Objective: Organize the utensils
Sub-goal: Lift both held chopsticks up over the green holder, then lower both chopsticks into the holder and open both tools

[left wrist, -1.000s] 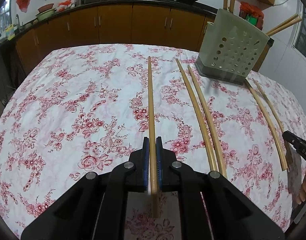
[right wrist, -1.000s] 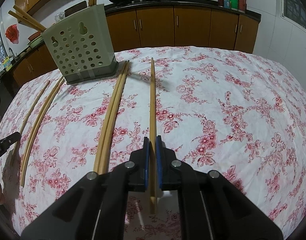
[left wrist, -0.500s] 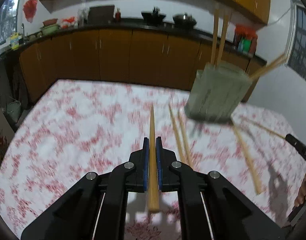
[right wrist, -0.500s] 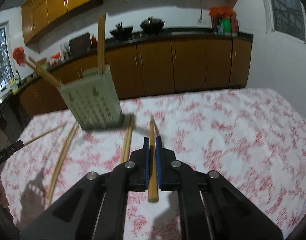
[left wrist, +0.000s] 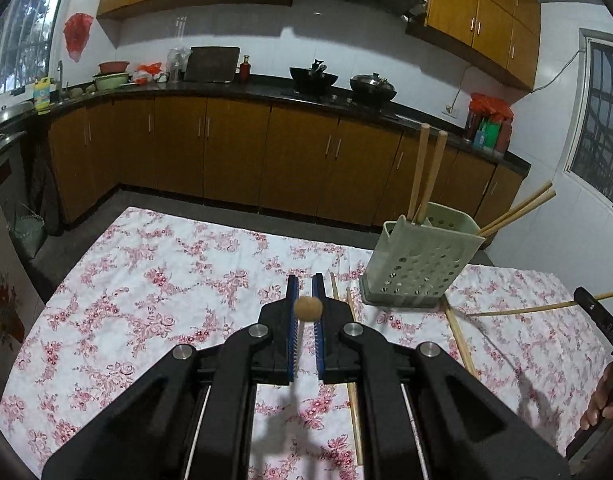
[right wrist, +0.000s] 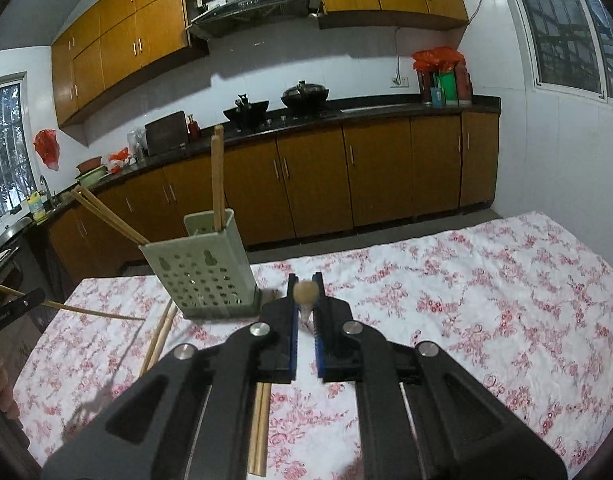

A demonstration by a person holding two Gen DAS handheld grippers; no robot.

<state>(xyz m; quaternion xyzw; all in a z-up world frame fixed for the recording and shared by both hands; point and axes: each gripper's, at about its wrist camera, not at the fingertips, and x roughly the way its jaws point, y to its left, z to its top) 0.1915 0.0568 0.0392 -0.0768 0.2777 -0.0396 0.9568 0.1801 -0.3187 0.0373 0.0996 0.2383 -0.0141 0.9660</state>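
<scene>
Left wrist view: the left tool (left wrist: 305, 320) is clenched on a round-ended bamboo chopstick (left wrist: 307, 308), seen end-on above the floral-clothed counter (left wrist: 146, 292). Swing it rightward over the pale green perforated plastic holder (left wrist: 422, 268).

Right wrist view: the right tool (right wrist: 305, 312) grips another bamboo chopstick (right wrist: 305, 293) beside the holder; tip it upright before lowering.

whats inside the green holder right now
Four chopsticks stand in the green utensil holder: two upright, two leaning out sideways. Their lower ends are hidden behind its perforated wall.

held chopstick (left wrist: 307, 309): only butt end visible | right hand (left wrist: 604, 400): cut by edge
</scene>
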